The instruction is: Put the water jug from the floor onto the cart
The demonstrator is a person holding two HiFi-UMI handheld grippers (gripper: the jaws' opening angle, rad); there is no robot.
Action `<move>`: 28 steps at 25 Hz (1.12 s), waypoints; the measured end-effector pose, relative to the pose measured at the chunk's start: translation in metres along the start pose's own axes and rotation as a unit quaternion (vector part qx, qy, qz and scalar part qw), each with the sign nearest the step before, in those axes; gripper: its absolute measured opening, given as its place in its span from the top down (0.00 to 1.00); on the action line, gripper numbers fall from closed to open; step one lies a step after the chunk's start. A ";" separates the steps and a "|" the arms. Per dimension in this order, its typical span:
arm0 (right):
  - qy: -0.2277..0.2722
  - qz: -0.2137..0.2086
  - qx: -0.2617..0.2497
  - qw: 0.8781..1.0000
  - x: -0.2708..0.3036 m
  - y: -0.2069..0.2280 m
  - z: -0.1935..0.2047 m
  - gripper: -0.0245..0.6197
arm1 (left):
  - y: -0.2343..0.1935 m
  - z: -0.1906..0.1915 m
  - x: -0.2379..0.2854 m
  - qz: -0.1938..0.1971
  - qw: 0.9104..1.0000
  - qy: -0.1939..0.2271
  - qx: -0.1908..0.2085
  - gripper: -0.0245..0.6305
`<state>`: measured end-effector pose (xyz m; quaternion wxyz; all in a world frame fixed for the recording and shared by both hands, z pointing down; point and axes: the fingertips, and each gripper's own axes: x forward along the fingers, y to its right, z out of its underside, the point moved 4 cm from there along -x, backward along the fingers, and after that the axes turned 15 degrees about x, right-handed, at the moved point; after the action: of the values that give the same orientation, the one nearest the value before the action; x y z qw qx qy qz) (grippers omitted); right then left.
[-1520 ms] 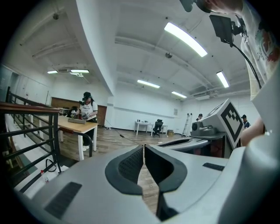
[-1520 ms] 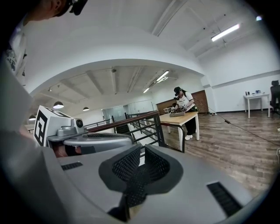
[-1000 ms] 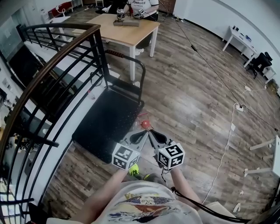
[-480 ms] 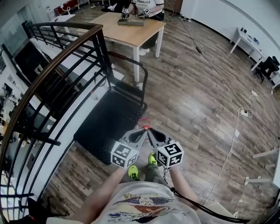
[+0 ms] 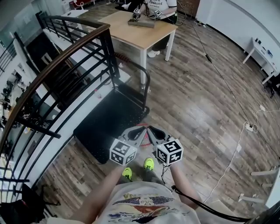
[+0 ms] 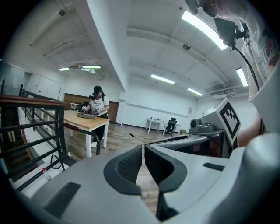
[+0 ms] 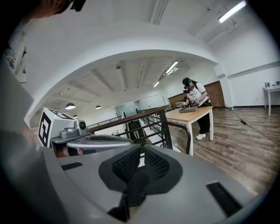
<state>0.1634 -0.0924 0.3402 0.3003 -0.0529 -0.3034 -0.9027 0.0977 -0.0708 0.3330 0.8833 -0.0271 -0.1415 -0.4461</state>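
Note:
No water jug shows in any view. The cart [image 5: 107, 124] is a black flat platform with a curved black handle [image 5: 141, 72] at its far end; it stands on the wood floor beside the railing. My left gripper [image 5: 139, 131] and right gripper [image 5: 153, 131] are held side by side over the cart's near right corner, tips almost meeting. Both are shut with nothing between the pads, as the left gripper view [image 6: 143, 159] and the right gripper view [image 7: 142, 164] show. A small red bit [image 5: 146, 130] peeks between the tips.
A dark stair railing [image 5: 65, 57] runs along the cart's left side. Beyond the cart stands a wooden table [image 5: 140, 30] with a person [image 5: 159, 6] working at it. Cables [image 5: 236, 148] trail over the floor at right, near a white desk [image 5: 262, 50].
The view has moved forward: cart, railing and table have come closer and slid right and down. Both grippers stay shut and side by side, now over the cart's near corner.

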 end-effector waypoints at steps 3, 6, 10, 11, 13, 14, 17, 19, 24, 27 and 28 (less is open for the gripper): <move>-0.013 -0.012 -0.005 1.000 0.006 0.018 -0.003 0.92 | -0.004 0.004 0.018 -0.016 1.000 -0.007 -0.007 0.94; -0.030 -0.024 -0.013 0.999 0.013 0.030 0.001 0.92 | -0.006 0.013 0.028 -0.029 0.999 -0.020 -0.011 0.94; -0.049 -0.035 -0.015 0.998 0.023 0.045 0.008 0.92 | -0.009 0.026 0.040 -0.045 0.998 -0.036 -0.013 0.94; -0.053 -0.038 -0.015 0.998 0.025 0.048 0.010 0.92 | -0.009 0.028 0.042 -0.047 0.998 -0.040 -0.012 0.94; -0.059 -0.041 -0.017 0.997 0.029 0.052 0.014 0.92 | -0.011 0.035 0.045 -0.050 0.998 -0.047 -0.012 0.94; -0.062 -0.042 -0.017 0.997 0.030 0.054 0.017 0.92 | -0.011 0.039 0.047 -0.050 0.997 -0.050 -0.013 0.94; -0.068 -0.039 -0.013 0.997 0.033 0.065 0.025 0.92 | -0.011 0.050 0.054 -0.045 0.997 -0.054 -0.014 0.94; -0.073 -0.036 -0.006 0.997 0.038 0.073 0.033 0.92 | -0.012 0.059 0.060 -0.041 0.997 -0.059 -0.013 0.94; -0.085 -0.025 -0.003 0.996 0.055 0.092 0.050 0.92 | -0.020 0.088 0.076 -0.046 0.997 -0.063 -0.018 0.94; -0.091 -0.022 0.003 0.996 0.064 0.100 0.061 0.92 | -0.026 0.103 0.083 -0.055 0.996 -0.064 -0.018 0.94; -0.092 -0.023 0.002 0.995 0.068 0.103 0.064 0.92 | -0.029 0.108 0.085 -0.059 0.996 -0.064 -0.018 0.94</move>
<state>0.1618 -0.1550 0.4642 0.2499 -0.1282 -0.3330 -0.9001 0.0979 -0.1360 0.4579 0.8441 -0.0634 -0.1909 -0.4970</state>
